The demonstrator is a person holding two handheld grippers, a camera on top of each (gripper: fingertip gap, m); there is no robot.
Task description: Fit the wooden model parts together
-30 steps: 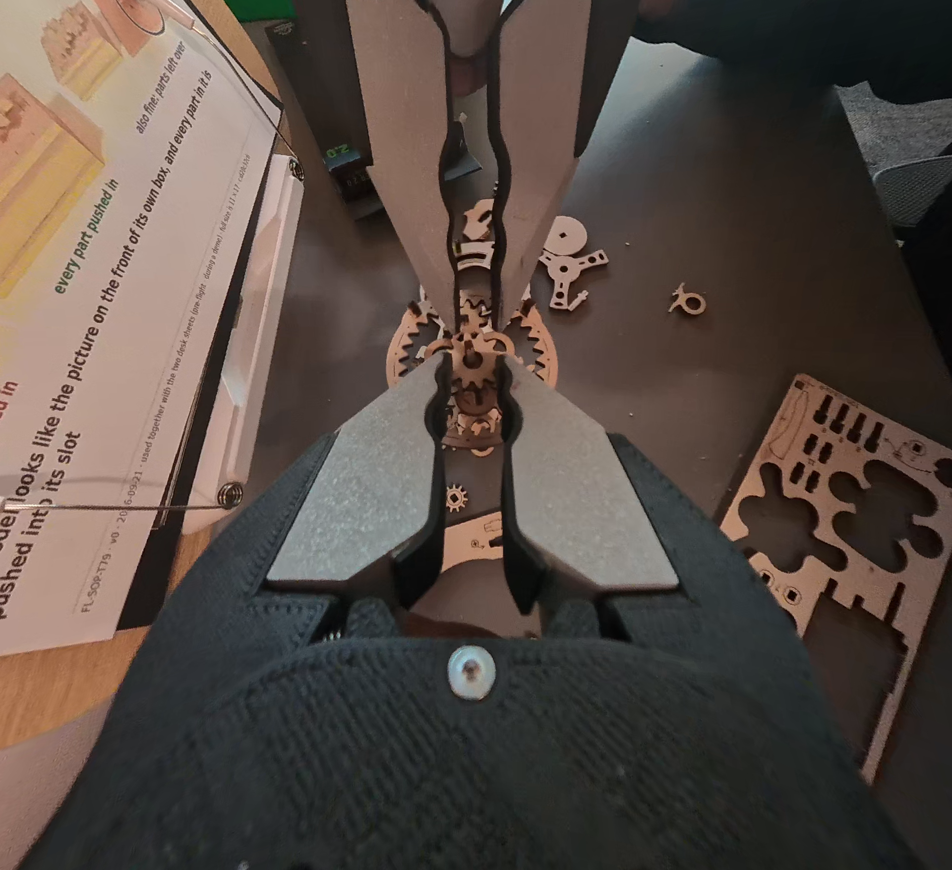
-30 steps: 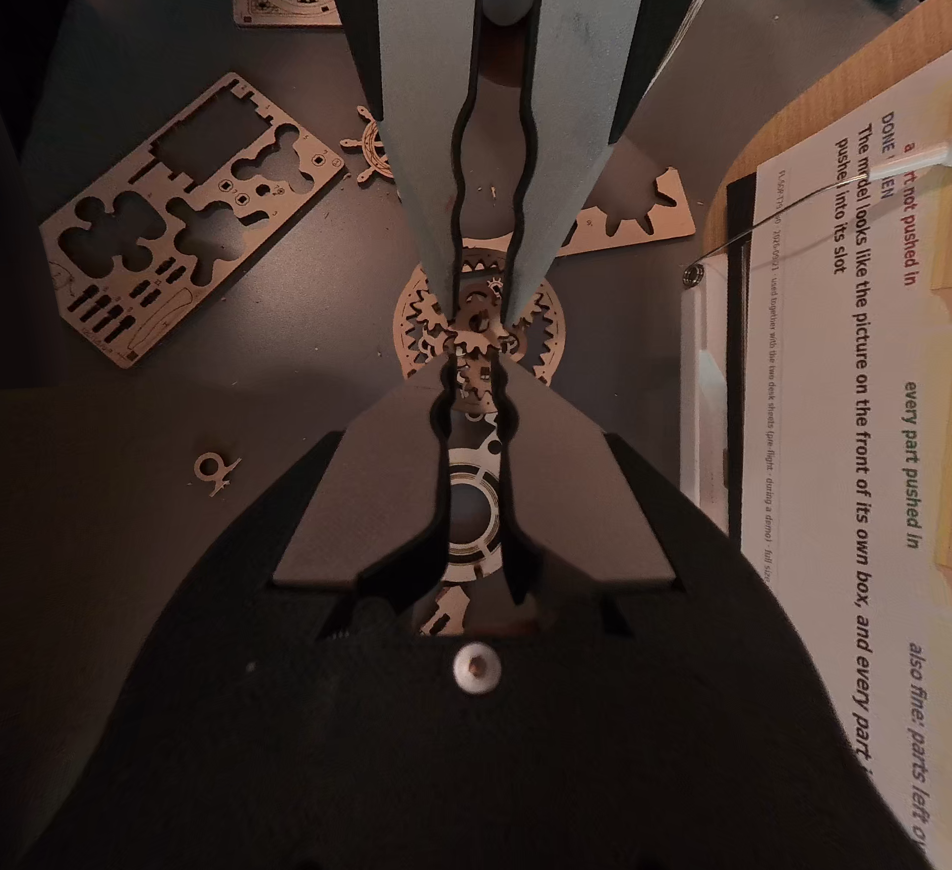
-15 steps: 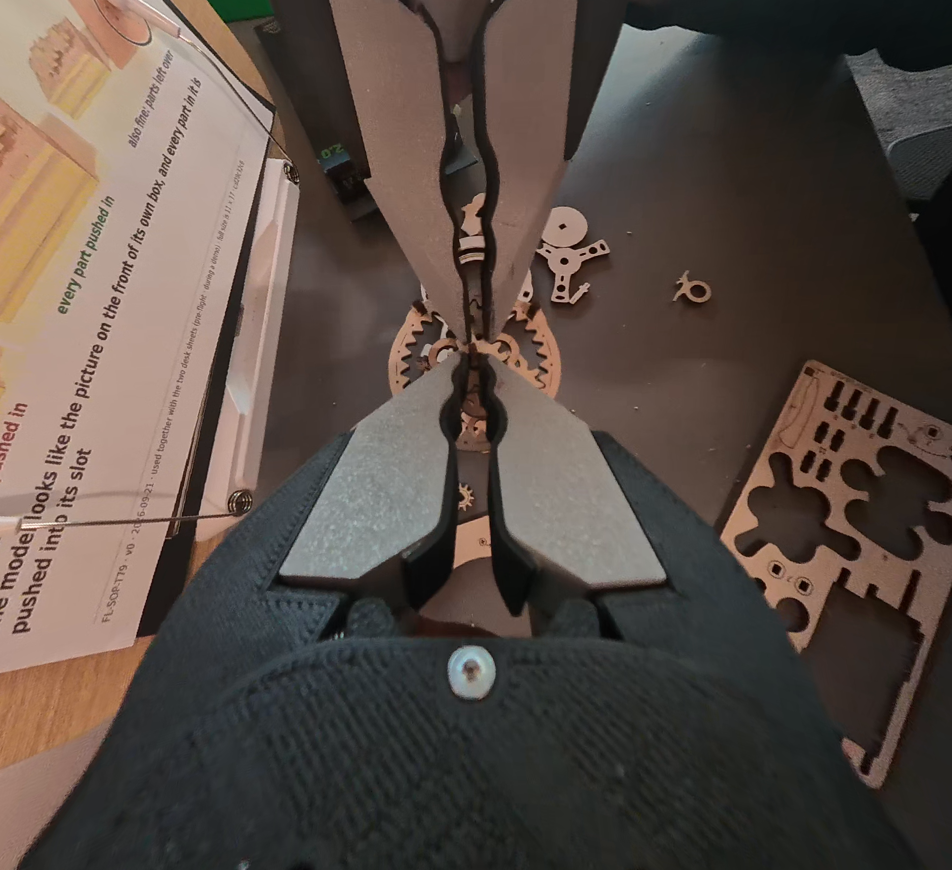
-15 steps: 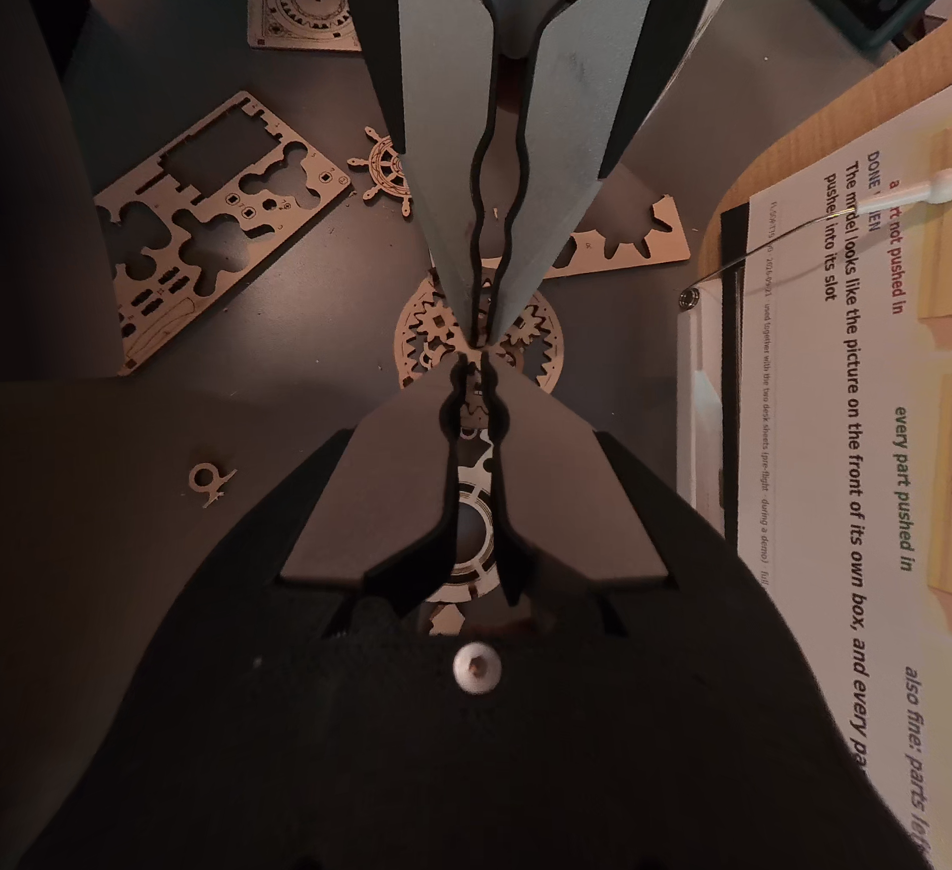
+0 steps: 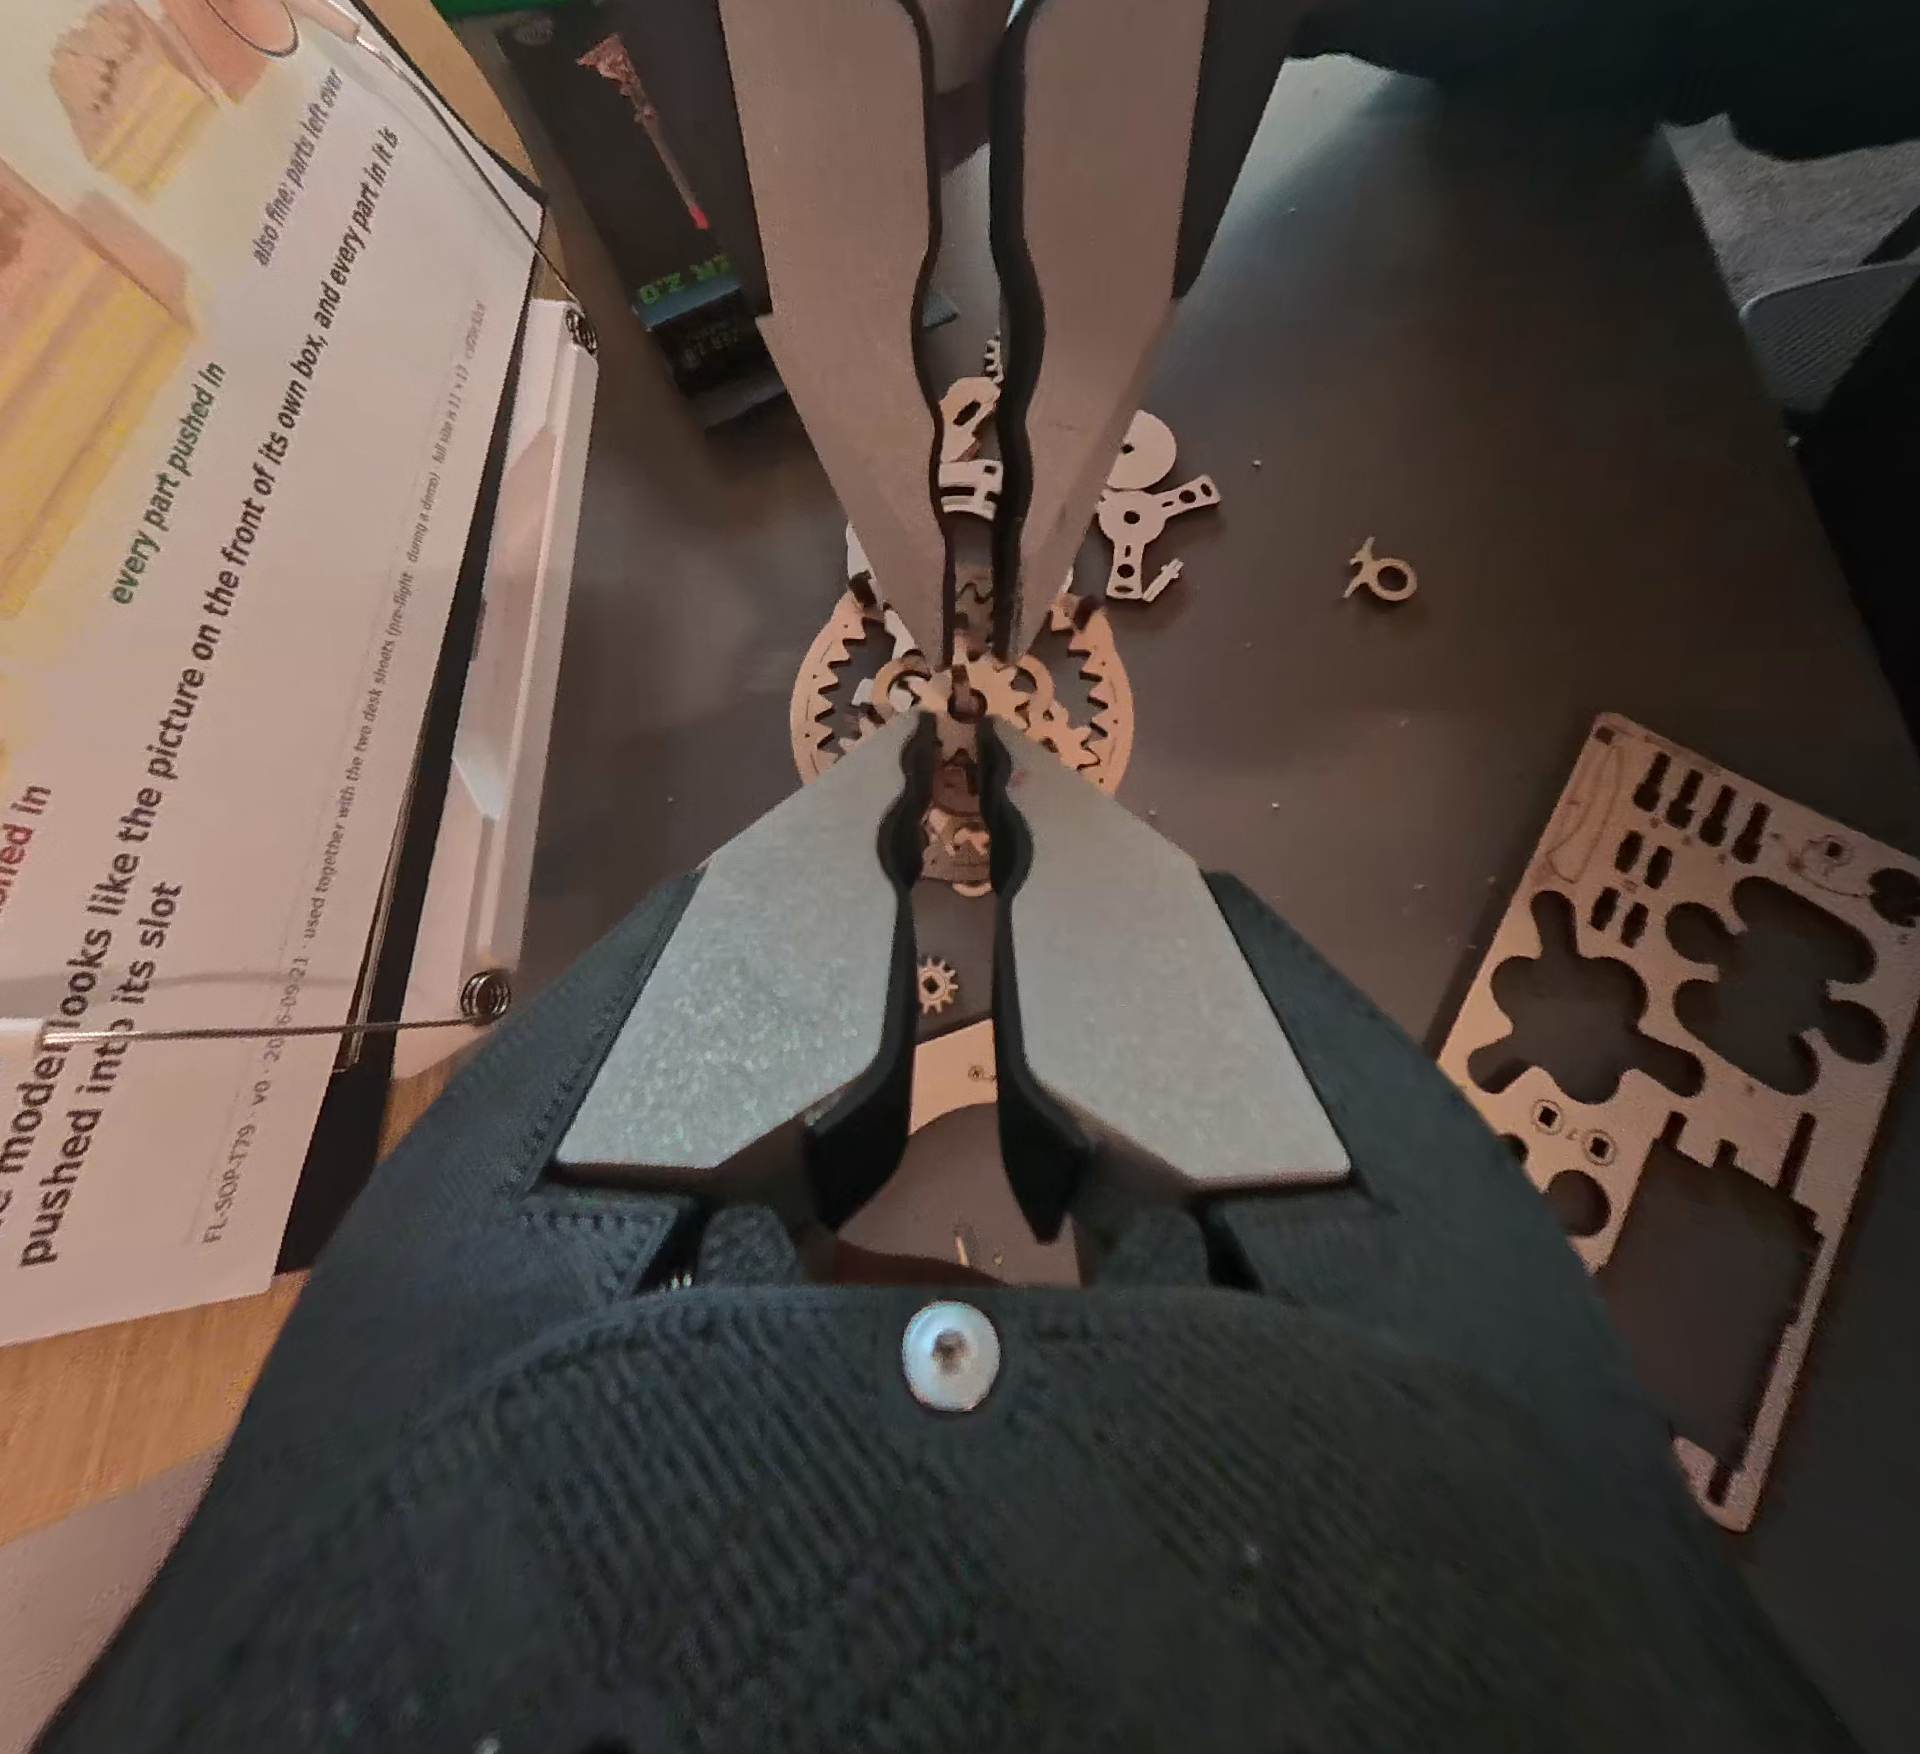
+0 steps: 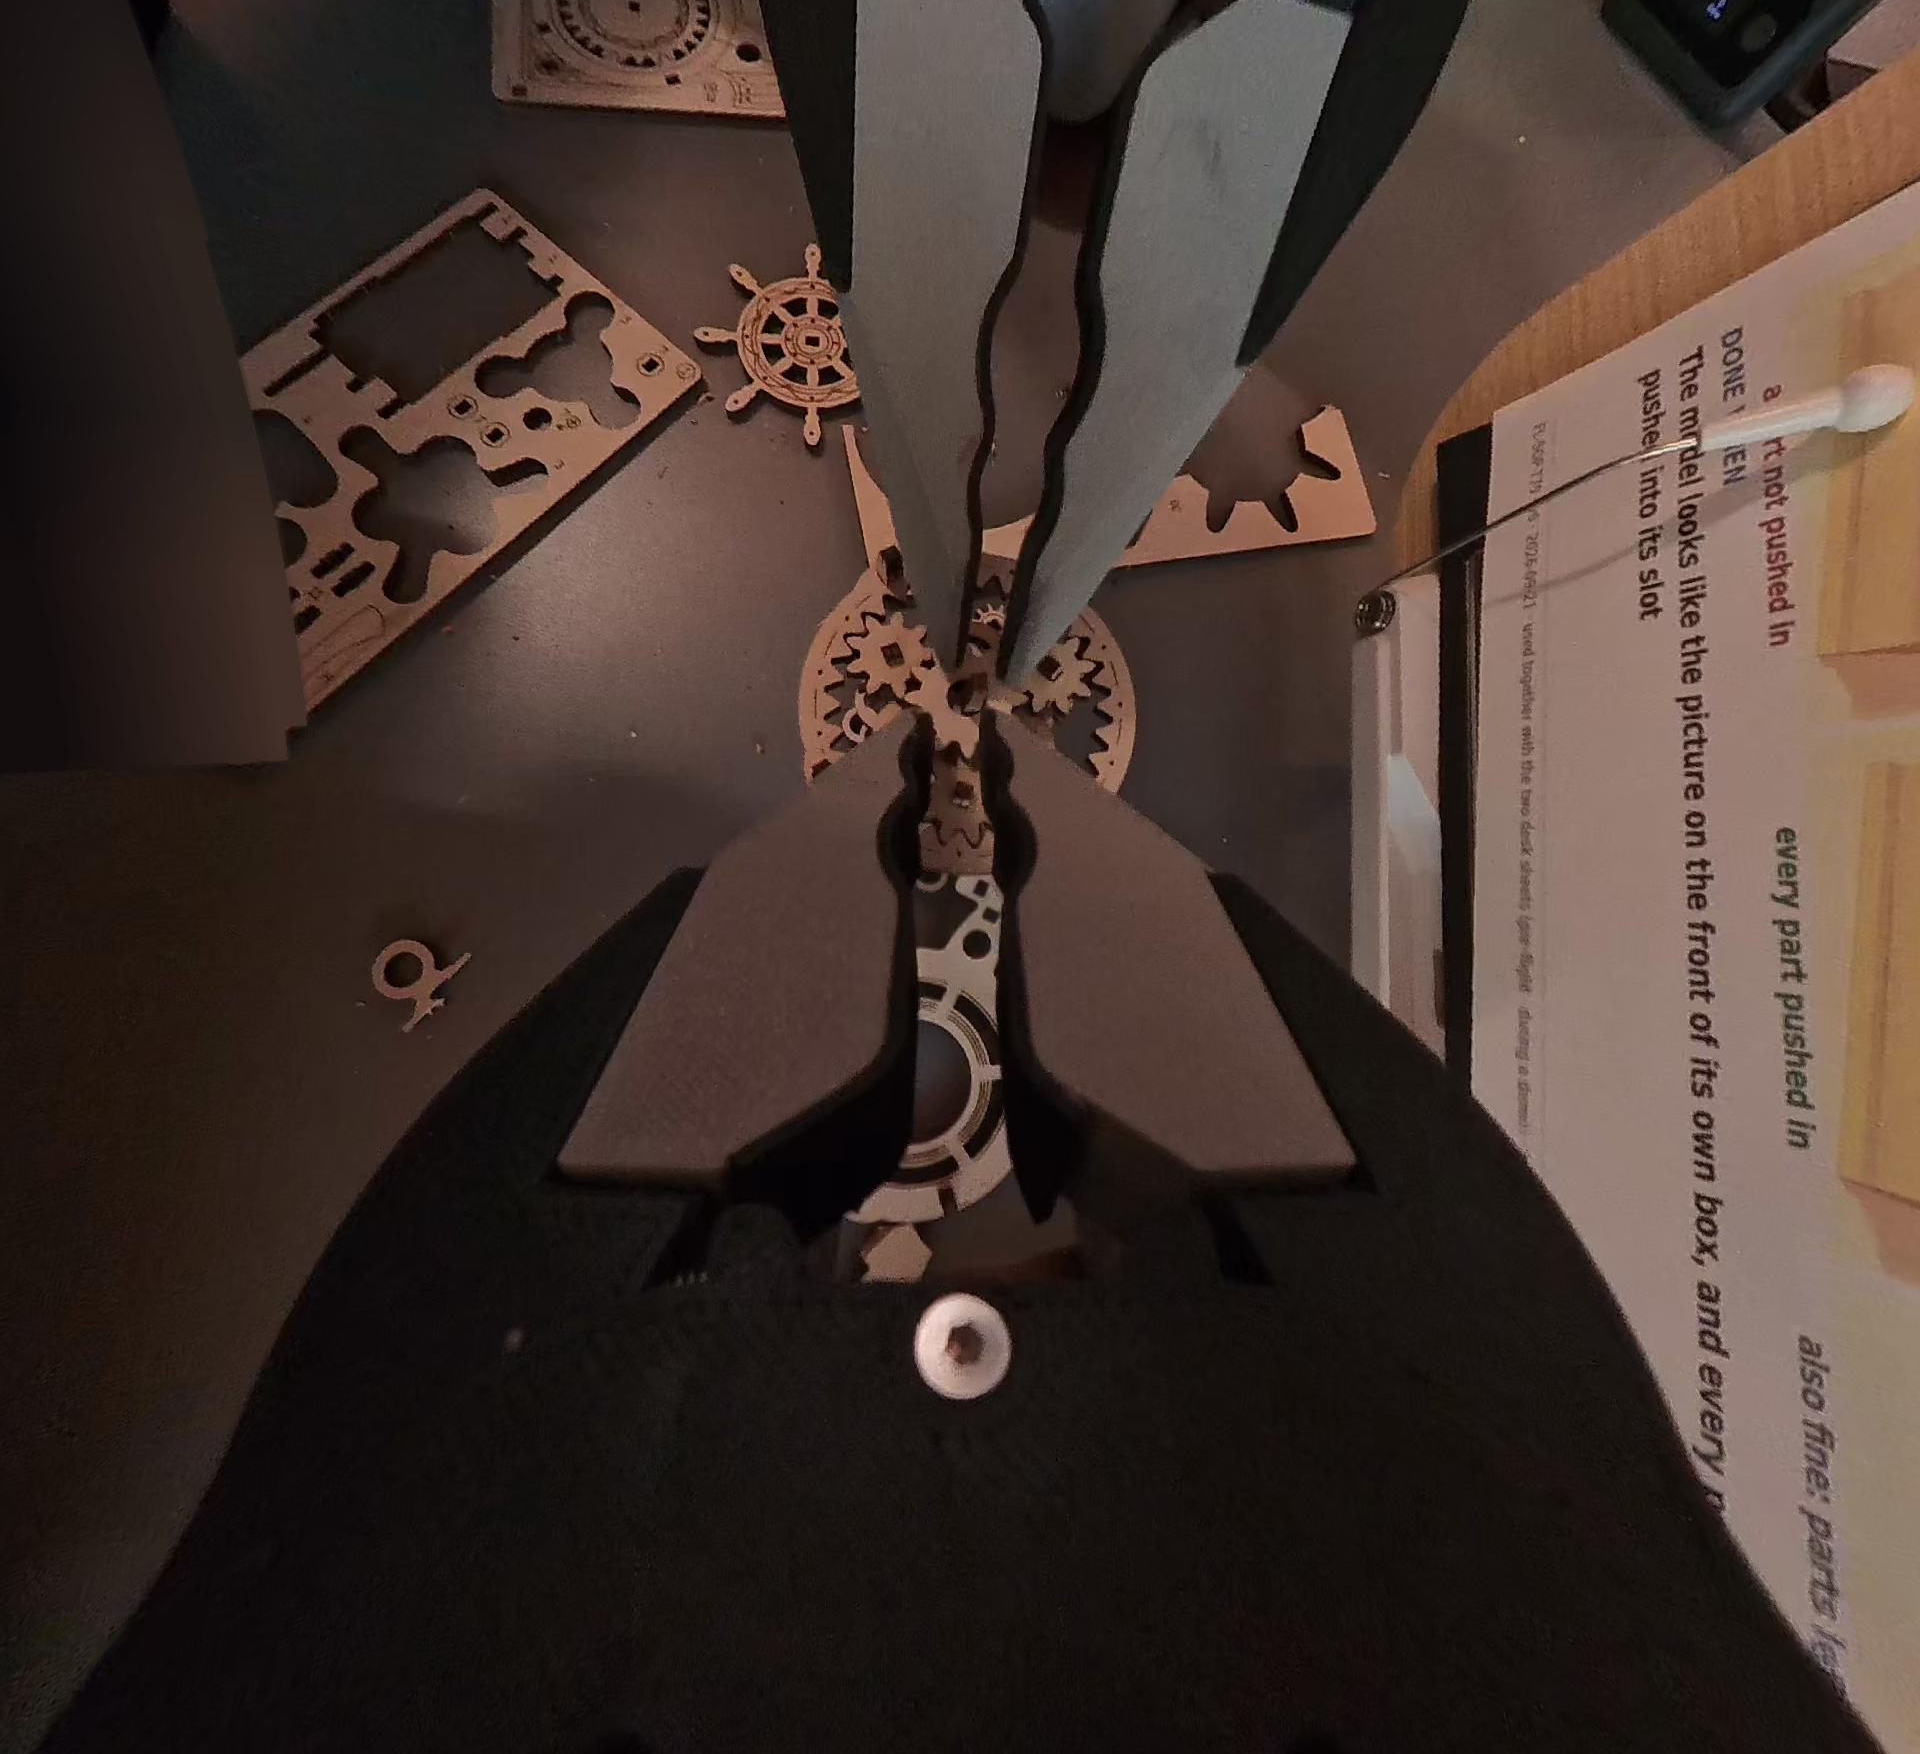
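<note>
A round wooden ring gear point(image 5: 1103, 730) with small gears inside lies flat on the dark table; it also shows in the right wrist view point(image 6: 1103, 717). My left gripper point(image 5: 951, 725) and right gripper point(image 6: 953, 736) face each other tip to tip over its middle. Both are closed down to a narrow gap on the small centre gear point(image 5: 956, 702), which sits slightly tilted in the right wrist view point(image 6: 964, 698). The right gripper point(image 5: 974, 655) comes in from the top of the left wrist view, and the left gripper point(image 6: 979, 662) from the top of the right wrist view.
A punched-out wooden sheet point(image 5: 1662, 1029), a ship's wheel part point(image 6: 800, 343), a small ring piece point(image 5: 1382, 577), a tiny gear point(image 5: 938, 982) and loose parts point(image 5: 1153, 499) lie around. A clipboard with an instruction sheet point(image 5: 208, 561) borders one side. A small timer device point(image 6: 1725, 11) stands at the back. Only a small space, under 4 cm, lies between the two pairs of fingers.
Both grippers closed from a wider gap around the centre gear to nearly touching tips, then eased slightly. Both cameras pulled back a little; the ring gear stayed put.
</note>
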